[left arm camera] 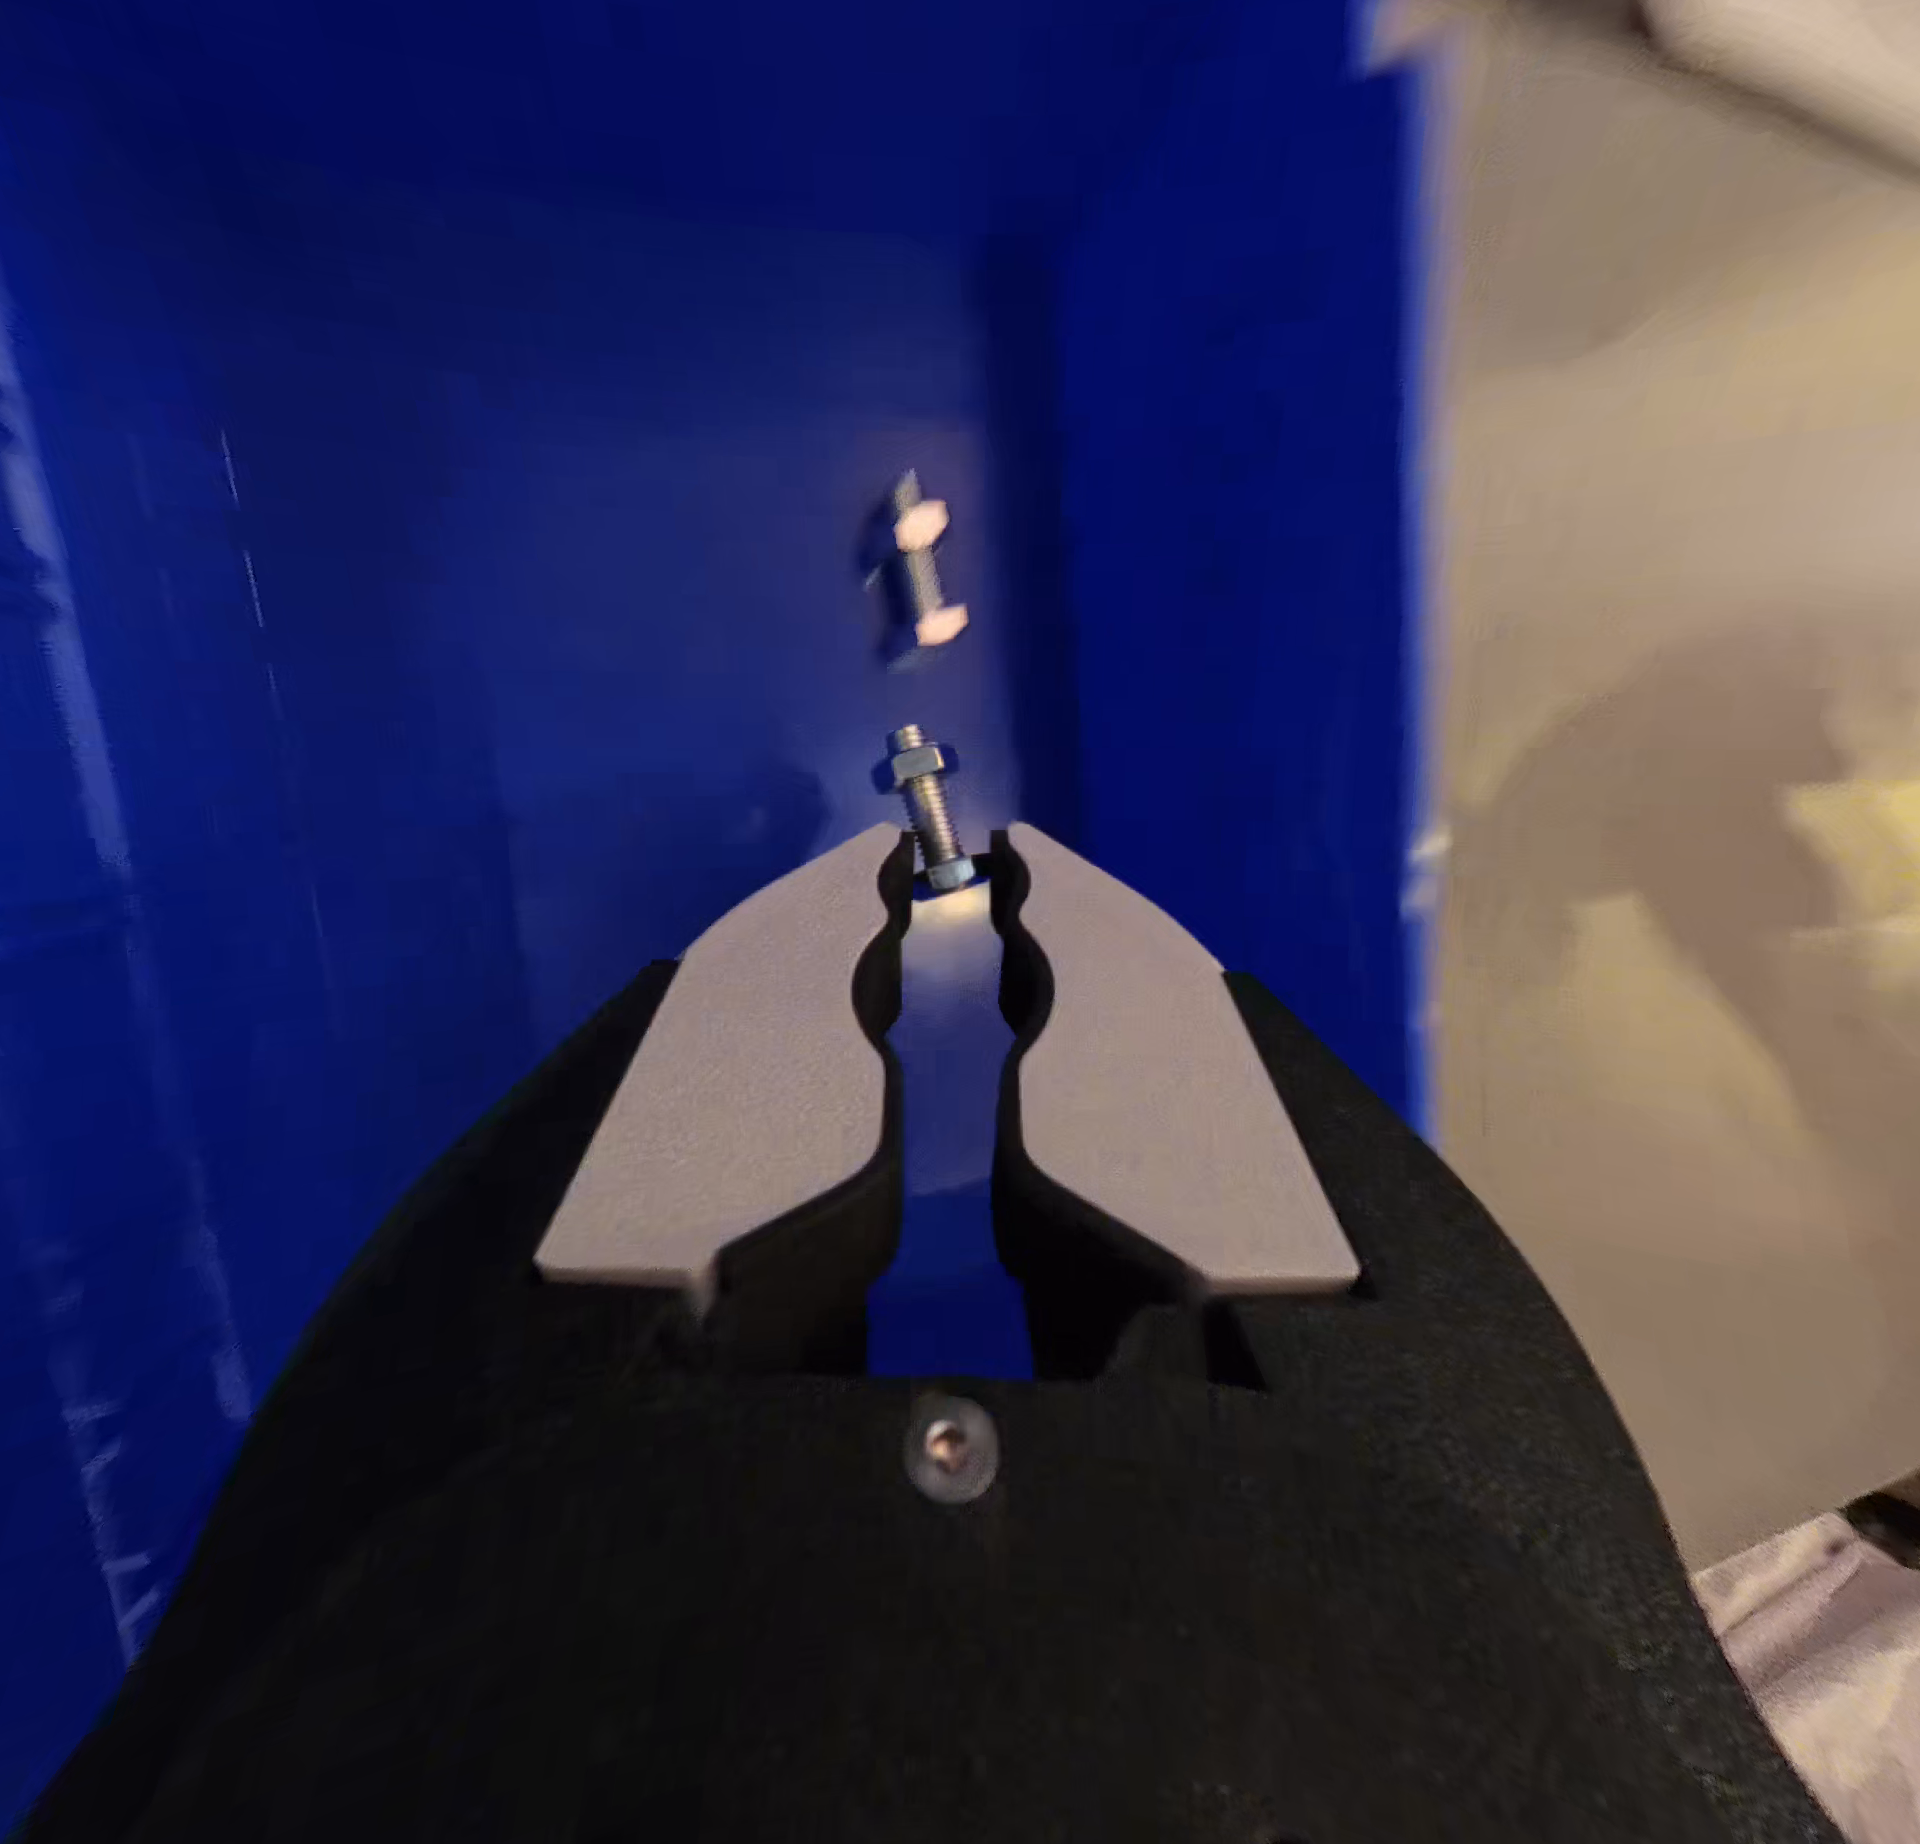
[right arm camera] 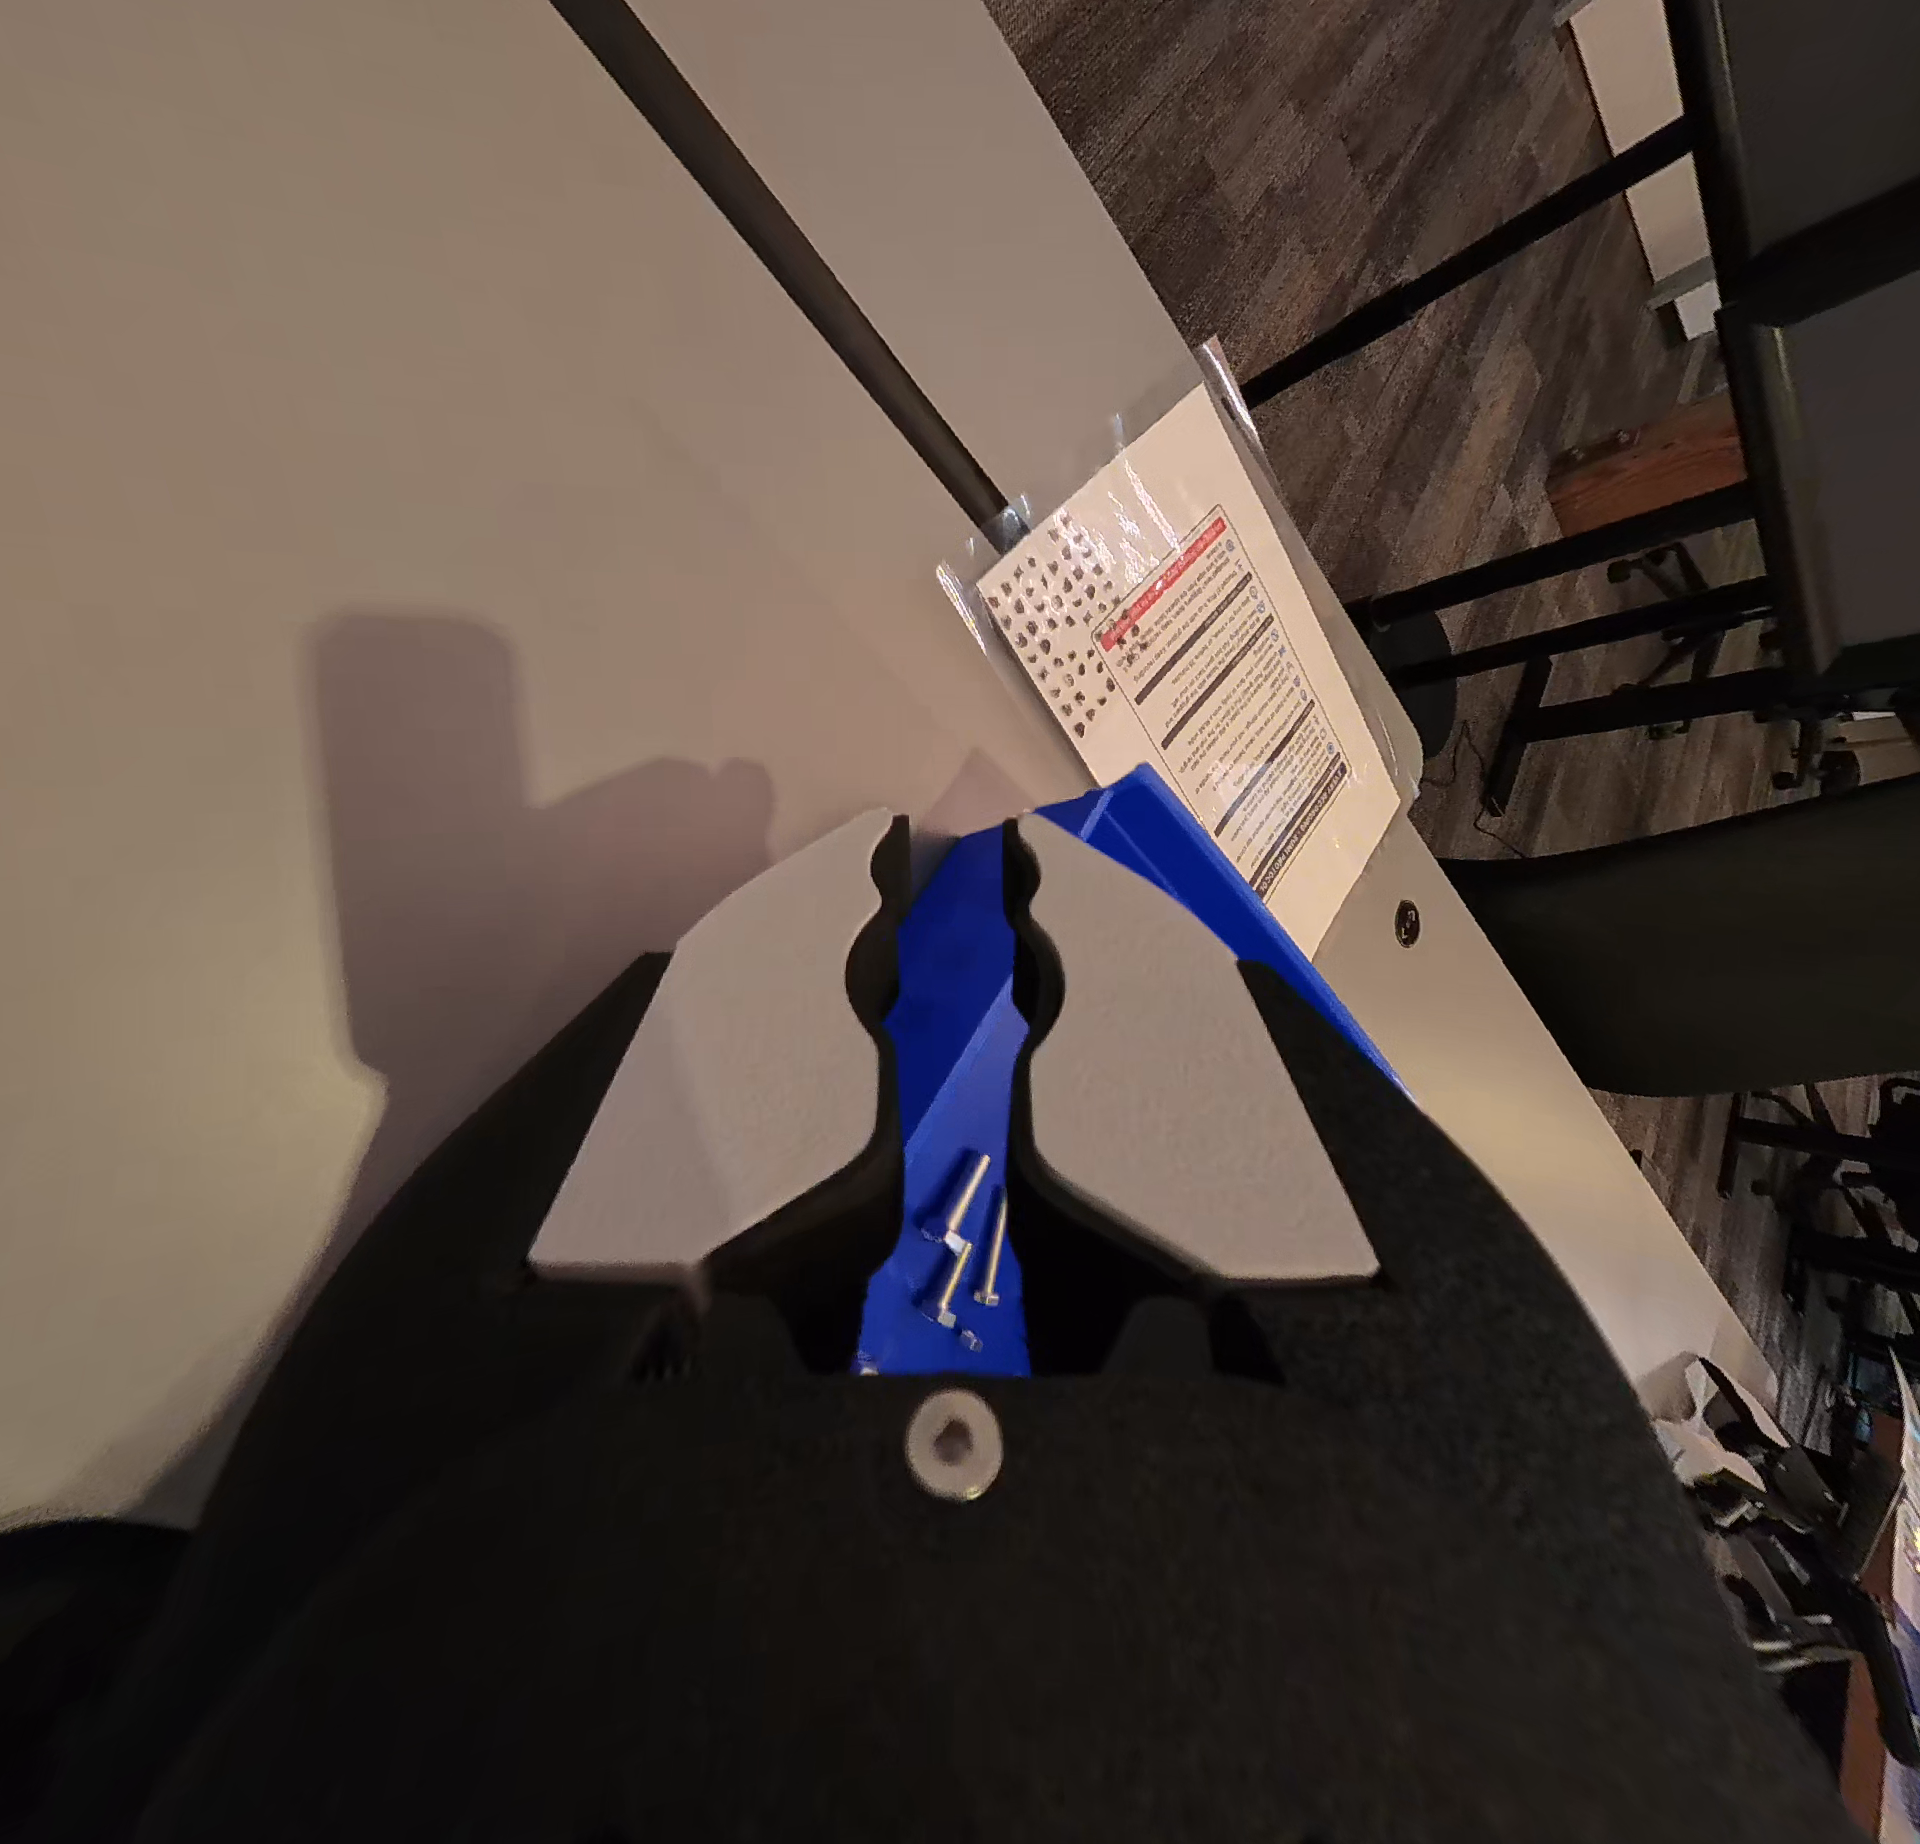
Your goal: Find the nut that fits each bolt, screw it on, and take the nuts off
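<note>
Left wrist view: my left tongs (left arm camera: pixel 951 844) pinch the hexagonal head of a short silver steel bolt (left arm camera: pixel 928 820), its threaded shank pointing away from me and a small silver hex nut (left arm camera: pixel 914 758) sitting near its far tip. I judge the head is clamped so the shank stays free for a nut to be turned. Beyond it, inside the deep blue plastic bin (left arm camera: pixel 520 547), a second silver bolt with a nut on it (left arm camera: pixel 925 573) lies blurred near the far wall. The bin's right wall stands close beside my tips; pale surface (left arm camera: pixel 1662 651) shows past it.

Right wrist view: my right tongs (right arm camera: pixel 958 838) are parted a little and hold nothing, hovering over the blue bin near the surface's right edge. Three bare silver bolts (right arm camera: pixel 966 1249) lie on the bin floor, between my fingers. A plastic-sleeved printed sheet (right arm camera: pixel 1195 693) rests just beyond the bin.
</note>
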`<action>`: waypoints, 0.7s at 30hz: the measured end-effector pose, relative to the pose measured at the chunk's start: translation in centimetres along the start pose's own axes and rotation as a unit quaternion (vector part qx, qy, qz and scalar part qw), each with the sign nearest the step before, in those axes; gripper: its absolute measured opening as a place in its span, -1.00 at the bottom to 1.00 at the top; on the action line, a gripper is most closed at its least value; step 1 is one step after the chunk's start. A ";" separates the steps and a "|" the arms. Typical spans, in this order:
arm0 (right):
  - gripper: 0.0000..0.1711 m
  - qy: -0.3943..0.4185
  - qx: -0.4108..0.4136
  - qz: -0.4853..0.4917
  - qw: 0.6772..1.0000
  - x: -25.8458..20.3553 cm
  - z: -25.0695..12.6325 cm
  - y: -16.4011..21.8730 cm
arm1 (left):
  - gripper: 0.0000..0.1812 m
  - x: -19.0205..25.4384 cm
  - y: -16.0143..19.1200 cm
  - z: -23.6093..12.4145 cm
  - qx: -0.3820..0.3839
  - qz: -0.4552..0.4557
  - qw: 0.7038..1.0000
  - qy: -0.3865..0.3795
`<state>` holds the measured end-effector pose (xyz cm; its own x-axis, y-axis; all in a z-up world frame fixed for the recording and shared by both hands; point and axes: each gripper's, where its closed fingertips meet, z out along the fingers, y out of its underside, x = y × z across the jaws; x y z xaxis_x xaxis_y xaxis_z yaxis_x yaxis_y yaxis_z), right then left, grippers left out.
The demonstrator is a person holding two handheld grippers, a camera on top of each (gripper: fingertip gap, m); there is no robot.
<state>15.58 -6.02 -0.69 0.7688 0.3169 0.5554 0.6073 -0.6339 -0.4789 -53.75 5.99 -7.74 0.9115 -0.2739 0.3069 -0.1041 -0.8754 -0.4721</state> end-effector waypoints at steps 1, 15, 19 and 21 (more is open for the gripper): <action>-0.81 -0.002 0.006 -0.001 1.000 -0.2 -0.1 -0.3 | -0.86 1.2 -1.3 -1.5 0.050 0.011 0.998 0.027; -0.83 -0.301 0.375 -0.024 0.877 -15.2 -10.2 -16.0 | -0.86 35.4 -0.6 -10.1 0.269 0.384 0.760 0.450; -0.82 -0.428 0.480 0.032 0.765 -19.5 -16.2 -19.2 | -0.86 40.1 2.5 -7.4 0.233 0.413 0.740 0.477; -0.82 -0.467 0.490 0.071 0.732 -20.1 -17.2 -19.7 | -0.86 41.3 3.7 -6.7 0.218 0.423 0.737 0.481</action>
<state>-15.29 -12.07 9.31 0.3607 0.9320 -0.0354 0.0081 -0.0411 -0.9991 -19.11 -11.22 8.71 -0.1313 -0.9867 0.0960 -0.1444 -0.0767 -0.9865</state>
